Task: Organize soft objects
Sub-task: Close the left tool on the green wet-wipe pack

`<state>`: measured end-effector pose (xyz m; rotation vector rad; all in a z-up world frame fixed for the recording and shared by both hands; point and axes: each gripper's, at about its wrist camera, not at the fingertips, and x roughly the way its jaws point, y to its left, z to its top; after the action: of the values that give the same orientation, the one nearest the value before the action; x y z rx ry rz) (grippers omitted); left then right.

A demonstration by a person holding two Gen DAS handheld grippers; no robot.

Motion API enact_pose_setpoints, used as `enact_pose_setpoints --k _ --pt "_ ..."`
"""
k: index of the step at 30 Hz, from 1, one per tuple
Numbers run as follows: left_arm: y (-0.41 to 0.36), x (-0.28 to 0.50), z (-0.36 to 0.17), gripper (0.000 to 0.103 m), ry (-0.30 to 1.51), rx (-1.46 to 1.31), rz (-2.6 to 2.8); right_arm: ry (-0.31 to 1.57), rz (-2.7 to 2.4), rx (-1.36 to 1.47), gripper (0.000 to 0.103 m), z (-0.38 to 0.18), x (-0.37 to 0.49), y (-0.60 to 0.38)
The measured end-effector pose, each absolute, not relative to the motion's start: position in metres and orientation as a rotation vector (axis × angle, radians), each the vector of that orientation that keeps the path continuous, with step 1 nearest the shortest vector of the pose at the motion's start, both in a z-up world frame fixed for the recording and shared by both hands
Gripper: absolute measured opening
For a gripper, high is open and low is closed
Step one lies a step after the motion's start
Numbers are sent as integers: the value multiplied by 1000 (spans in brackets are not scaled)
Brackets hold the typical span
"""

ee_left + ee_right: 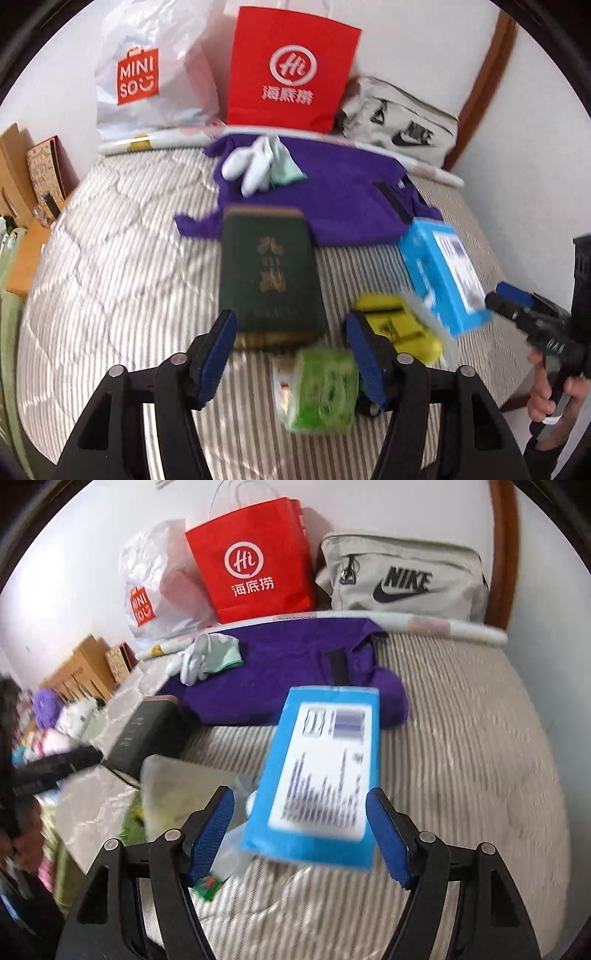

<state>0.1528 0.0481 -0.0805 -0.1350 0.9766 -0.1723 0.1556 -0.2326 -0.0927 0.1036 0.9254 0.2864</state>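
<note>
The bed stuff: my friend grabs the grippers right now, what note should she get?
Left gripper: jaws open, empty, above the green book and green packet.
Right gripper: jaws open, empty, above the blue box.
Soft things: purple cloth spread on the bed, white socks lying on it.
Done: nothing is visibly sorted.
Left: gather cloth and socks.

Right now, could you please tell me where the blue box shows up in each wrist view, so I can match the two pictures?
Left wrist view: the blue box lies at right of centre on the striped bed, below the purple cloth.
Right wrist view: the blue box fills the centre, just ahead of the open fingers.
Shared landmark: the red paper bag against the wall.
</note>
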Motion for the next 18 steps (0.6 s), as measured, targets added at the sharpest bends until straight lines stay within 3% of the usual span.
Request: enact_pose_setpoints --k 18 --pt "10 119 -142 66 1053 4 -266 869 284 63 73 -105 89 -227"
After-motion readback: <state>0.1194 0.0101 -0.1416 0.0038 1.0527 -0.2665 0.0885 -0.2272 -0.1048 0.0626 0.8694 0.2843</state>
